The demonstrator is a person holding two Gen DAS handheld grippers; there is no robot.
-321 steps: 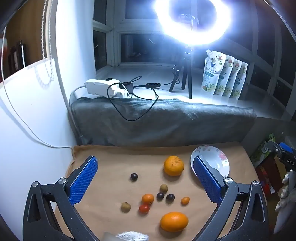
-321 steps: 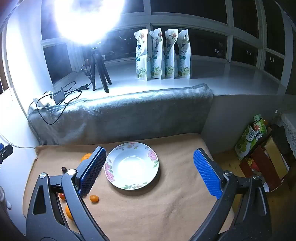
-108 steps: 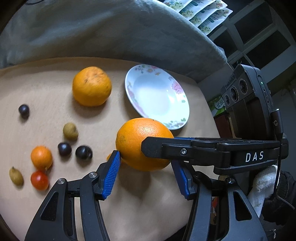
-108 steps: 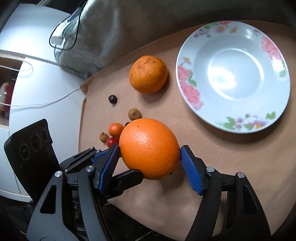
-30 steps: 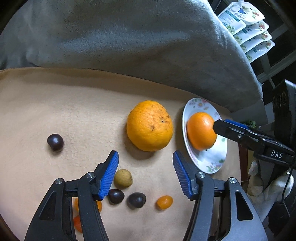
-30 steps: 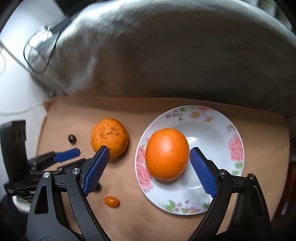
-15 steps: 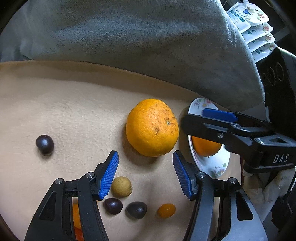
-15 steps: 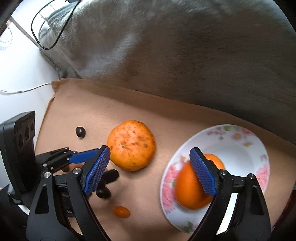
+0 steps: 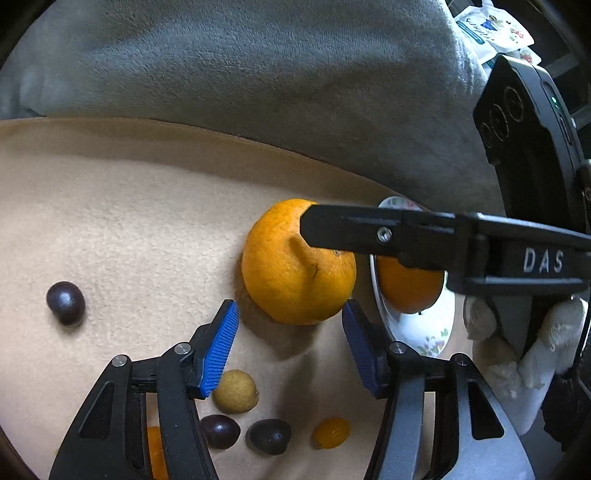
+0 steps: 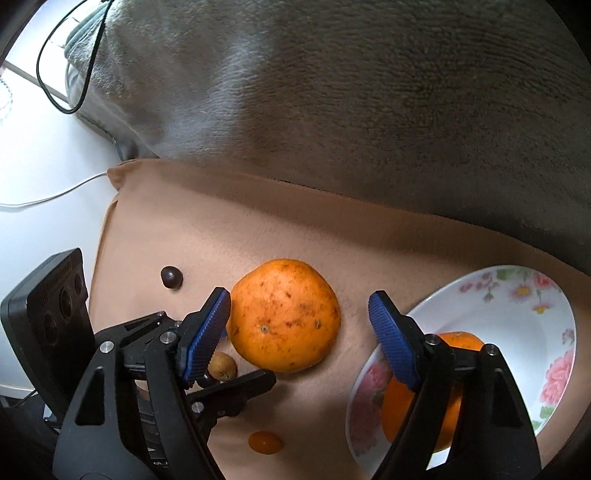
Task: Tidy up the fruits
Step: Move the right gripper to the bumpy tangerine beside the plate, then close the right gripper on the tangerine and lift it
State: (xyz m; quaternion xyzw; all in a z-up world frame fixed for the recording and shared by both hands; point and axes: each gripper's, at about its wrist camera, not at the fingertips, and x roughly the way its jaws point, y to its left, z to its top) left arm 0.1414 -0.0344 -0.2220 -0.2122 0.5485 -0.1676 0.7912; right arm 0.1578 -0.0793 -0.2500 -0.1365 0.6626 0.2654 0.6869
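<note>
Two oranges here: the spotty orange (image 10: 283, 320) sits on the tan cloth (image 10: 221, 229) between the right gripper (image 10: 299, 332) pads, jaws closing but not pressing yet. Left gripper (image 9: 290, 349) is parted, also closing, holding nothing. Other orange (image 10: 421, 413) is in the plate (image 10: 517, 317). "DAS" (image 9: 543, 260) is printed on one finger; pouch (image 9: 487, 26) text is too blurry, I think.

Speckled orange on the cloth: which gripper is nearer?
Right. The right gripper straddles the speckled orange, fingers closing, far pad not touching yet. The left gripper sits just short of it, fingers alongside its near edge.
</note>
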